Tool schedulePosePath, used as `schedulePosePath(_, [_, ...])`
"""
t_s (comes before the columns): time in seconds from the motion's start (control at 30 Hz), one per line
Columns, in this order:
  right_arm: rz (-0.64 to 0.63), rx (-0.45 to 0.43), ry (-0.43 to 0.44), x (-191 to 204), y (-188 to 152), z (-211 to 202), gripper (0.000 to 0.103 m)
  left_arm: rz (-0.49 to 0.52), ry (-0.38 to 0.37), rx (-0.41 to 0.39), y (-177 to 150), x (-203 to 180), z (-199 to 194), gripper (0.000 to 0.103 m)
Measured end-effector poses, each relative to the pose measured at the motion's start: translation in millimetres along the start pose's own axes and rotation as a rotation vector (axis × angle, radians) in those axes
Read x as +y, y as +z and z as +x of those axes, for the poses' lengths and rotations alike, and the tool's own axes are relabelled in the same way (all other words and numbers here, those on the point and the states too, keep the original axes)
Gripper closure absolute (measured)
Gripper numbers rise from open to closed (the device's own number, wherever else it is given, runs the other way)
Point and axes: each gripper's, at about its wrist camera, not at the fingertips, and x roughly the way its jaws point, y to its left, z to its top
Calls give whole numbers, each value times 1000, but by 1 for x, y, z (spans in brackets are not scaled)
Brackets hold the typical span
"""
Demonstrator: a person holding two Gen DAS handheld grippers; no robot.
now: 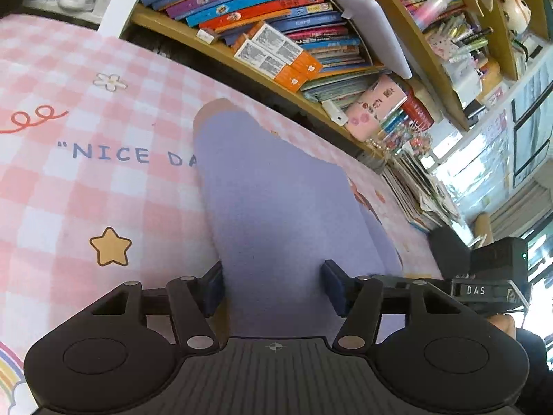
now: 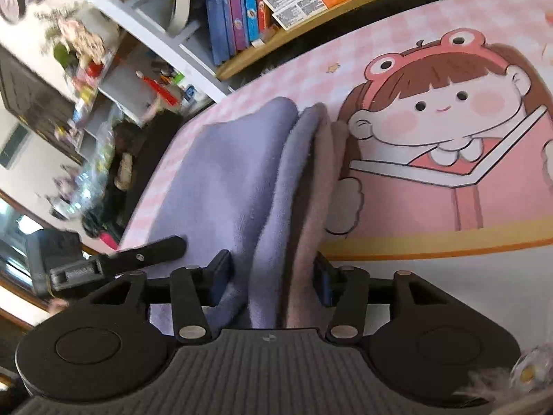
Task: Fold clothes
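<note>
the lilac fleece garment lies on the pink checked mat that covers the table, already doubled over so its folded layers stack along one side, a dusty pink lining showing at the edge. both tools sit at its near end. the left gripper stands half open with cloth running between its blue pads, and i see a gap on at least one side, so it looks like it straddles the fabric rather than pinching it. the right gripper is narrower, its pads set round the bunched fold; whether they truly press on it i cannot tell. to do this fold well, i'd say both should bite all the layers at once, lift evenly, and carry the near edge over toward the far end by the bookshelf without letting the stack slide apart.
</note>
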Motion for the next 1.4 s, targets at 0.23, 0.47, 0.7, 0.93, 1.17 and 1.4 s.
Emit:
schedulePosePath(0.23, [-144,-127,2,20,-9,-21,75,178,71,-78,-3,-41,-12,55])
schedulePosePath(0.47, [-192,-232,-13,28,16,-43,75,217,27,-128,29,-59,-5,54])
schedulePosePath(0.7, [-190,-272,-52,13,62,-30,75,189,18,-143,67,-51,34,54])
schedulePosePath(0.93, [-164,-271,-66,-10,102,-2,75,159,32,-153,99,-35,71,54])
schedulePosePath(1.17, [-151,-284,-66,-32,127,22,75,136,37,-156,120,-15,101,54])
schedulePosePath(1.4, [-140,-282,-56,-48,145,39,75,132,45,-160,133,-5,122,54])
